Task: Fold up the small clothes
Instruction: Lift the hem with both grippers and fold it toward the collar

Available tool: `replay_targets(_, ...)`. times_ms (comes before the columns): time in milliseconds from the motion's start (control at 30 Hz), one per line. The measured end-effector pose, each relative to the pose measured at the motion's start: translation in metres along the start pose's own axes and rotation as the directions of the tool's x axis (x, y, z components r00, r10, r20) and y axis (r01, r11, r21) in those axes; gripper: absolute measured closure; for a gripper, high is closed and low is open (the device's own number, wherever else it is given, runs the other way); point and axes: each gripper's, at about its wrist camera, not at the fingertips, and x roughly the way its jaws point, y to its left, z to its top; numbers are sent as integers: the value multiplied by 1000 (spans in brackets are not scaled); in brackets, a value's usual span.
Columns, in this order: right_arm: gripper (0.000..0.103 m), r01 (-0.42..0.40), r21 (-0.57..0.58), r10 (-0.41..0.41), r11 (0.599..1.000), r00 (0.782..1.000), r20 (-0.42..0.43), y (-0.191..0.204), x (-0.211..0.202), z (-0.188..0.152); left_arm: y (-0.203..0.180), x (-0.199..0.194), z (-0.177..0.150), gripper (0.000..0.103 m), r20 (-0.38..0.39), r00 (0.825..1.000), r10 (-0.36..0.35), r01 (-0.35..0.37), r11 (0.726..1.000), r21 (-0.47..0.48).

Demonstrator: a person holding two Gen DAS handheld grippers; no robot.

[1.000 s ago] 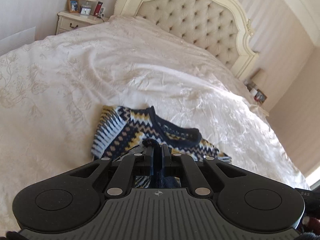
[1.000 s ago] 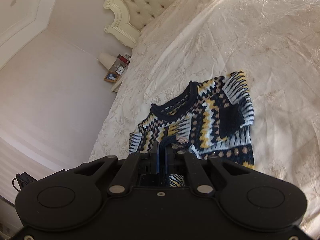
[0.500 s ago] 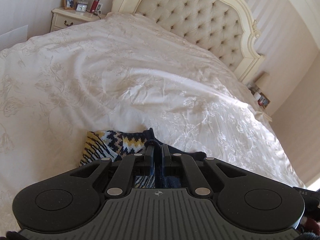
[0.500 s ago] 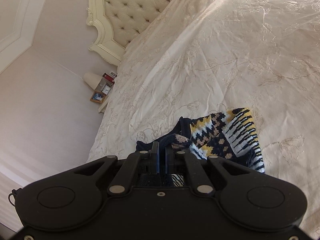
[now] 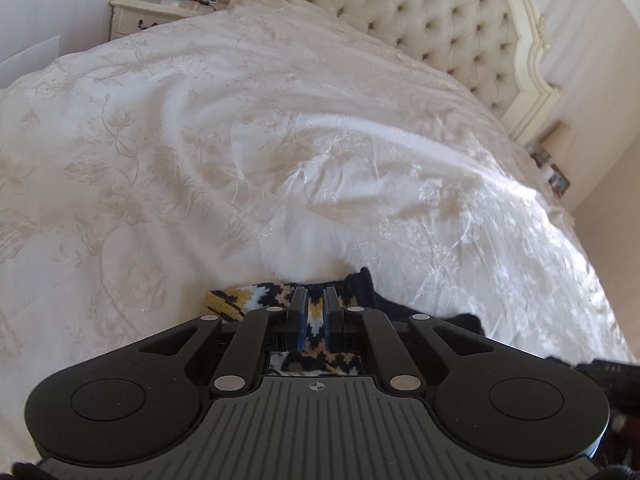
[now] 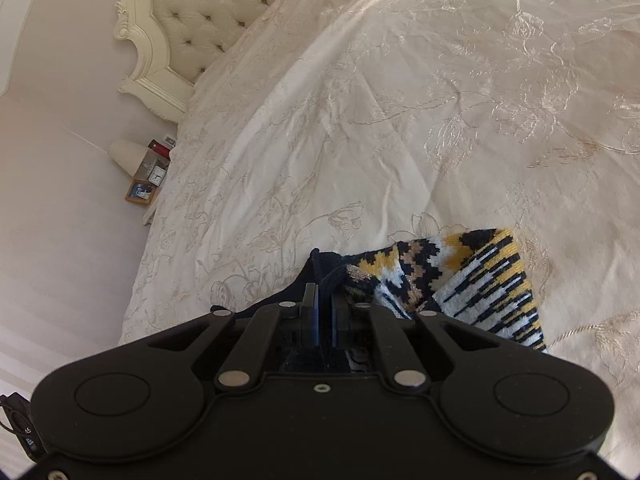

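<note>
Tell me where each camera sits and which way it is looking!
Left wrist: sits on the left gripper, looking along its fingers across the white bedspread toward the tufted headboard and a nightstand; only the gripper shows, pinching the patterned sweater.
Right wrist: sits on the right gripper, tilted, facing the headboard and a bedside lamp; only the gripper shows, pinching the sweater's dark collar.
Shared: bedspread, headboard and sweater.
</note>
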Motion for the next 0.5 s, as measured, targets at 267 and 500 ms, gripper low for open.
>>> replay_targets(267,79,73,1,-73,997,997,-30,-14,21,3,-2,-3,-43,95,-142,988,52,-4,948,318)
replay_targets(500,38,68,-7,-68,998,997,25,-15,18,8,-14,-2,-79,95,-232,972,37,66,903,424)
